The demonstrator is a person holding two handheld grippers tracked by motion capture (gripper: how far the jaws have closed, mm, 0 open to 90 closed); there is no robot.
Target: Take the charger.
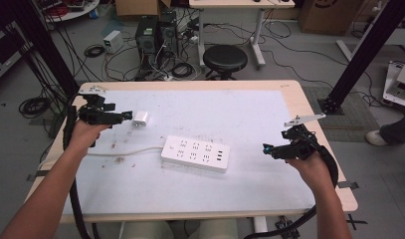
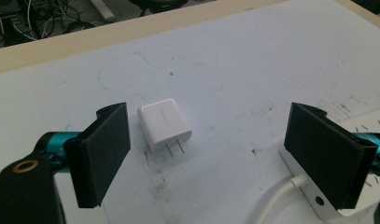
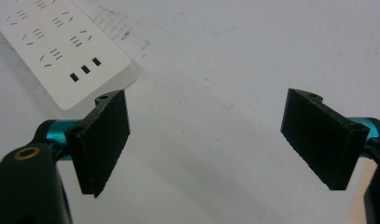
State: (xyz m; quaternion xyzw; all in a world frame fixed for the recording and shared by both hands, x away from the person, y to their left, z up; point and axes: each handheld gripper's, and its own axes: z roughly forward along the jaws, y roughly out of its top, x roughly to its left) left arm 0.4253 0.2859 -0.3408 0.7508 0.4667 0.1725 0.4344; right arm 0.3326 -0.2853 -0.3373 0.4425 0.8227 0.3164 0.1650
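From the high view, your left claw (image 1: 126, 116) sits at nine o'clock on the worktop (image 1: 250, 107), spread wide, its tips just beside the white plug (image 1: 140, 119). The power strip (image 1: 195, 154) lies at the centre, and your right claw (image 1: 266, 149) hovers open at three o'clock, holding nothing.

In the left gripper view, the plug (image 2: 165, 124) lies flat nearer the left jaw, prongs at six o'clock. Close off-centre and you may shove or spin it rather than grip it.

In the right gripper view, the power strip (image 3: 57, 46) sits at eleven o'clock, unsteadied; it could slide when you push the plug in.
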